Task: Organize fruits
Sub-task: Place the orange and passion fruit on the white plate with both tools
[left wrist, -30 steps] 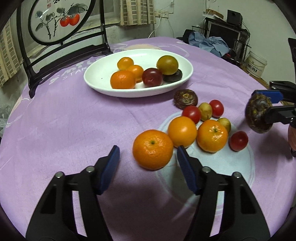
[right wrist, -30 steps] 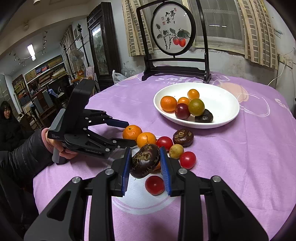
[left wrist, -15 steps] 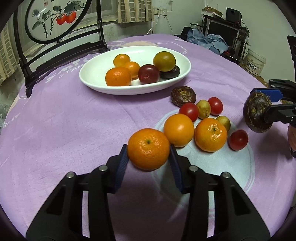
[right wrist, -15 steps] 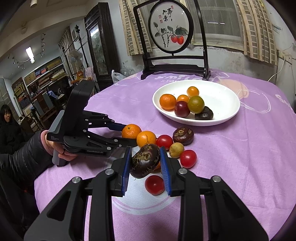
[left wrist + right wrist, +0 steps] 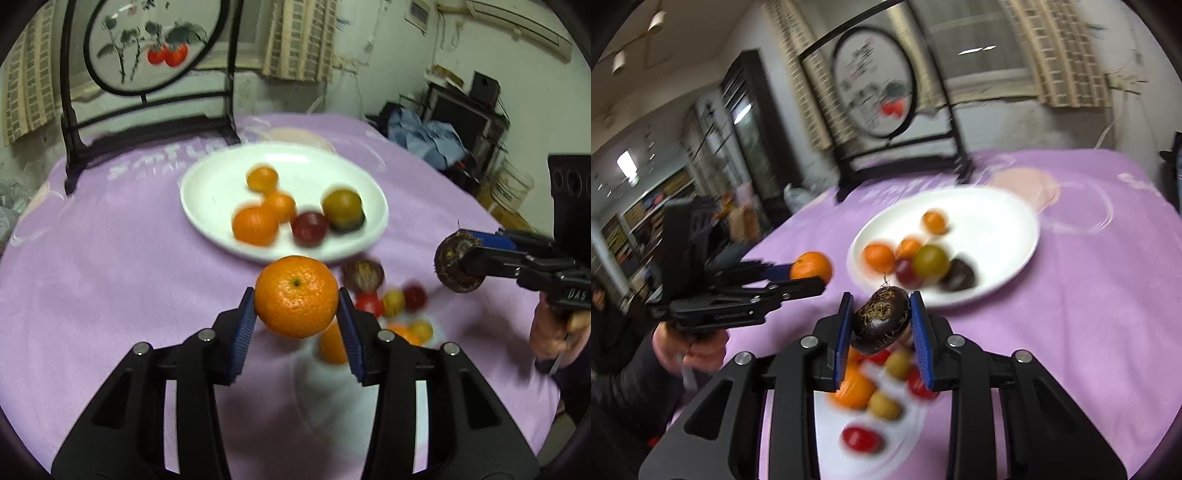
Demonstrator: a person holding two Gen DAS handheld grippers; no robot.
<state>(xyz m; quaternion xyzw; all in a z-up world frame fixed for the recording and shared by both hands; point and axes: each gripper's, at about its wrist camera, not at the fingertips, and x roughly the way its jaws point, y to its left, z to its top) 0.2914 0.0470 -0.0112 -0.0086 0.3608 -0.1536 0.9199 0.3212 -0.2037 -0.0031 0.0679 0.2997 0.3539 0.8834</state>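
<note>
Both our tongs carry fruit.
Left gripper (image 5: 296, 314) clamps a mandarin (image 5: 296, 297) at frame centre; right gripper (image 5: 881, 325) clamps a dark fruit (image 5: 881, 320).

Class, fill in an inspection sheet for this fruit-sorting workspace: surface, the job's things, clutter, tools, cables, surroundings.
Surface: round table under a purple cloth.
Job's things: white plate holding several fruits; loose fruits on the cloth near it.
Clutter: nothing seen on the table.
Tools: left tool shut on an orange, off the cloth; right tool shut on a dark round fruit.
Cables: cord on the wall.
Surroundings: round painted screen, curtains, shelves.
</note>
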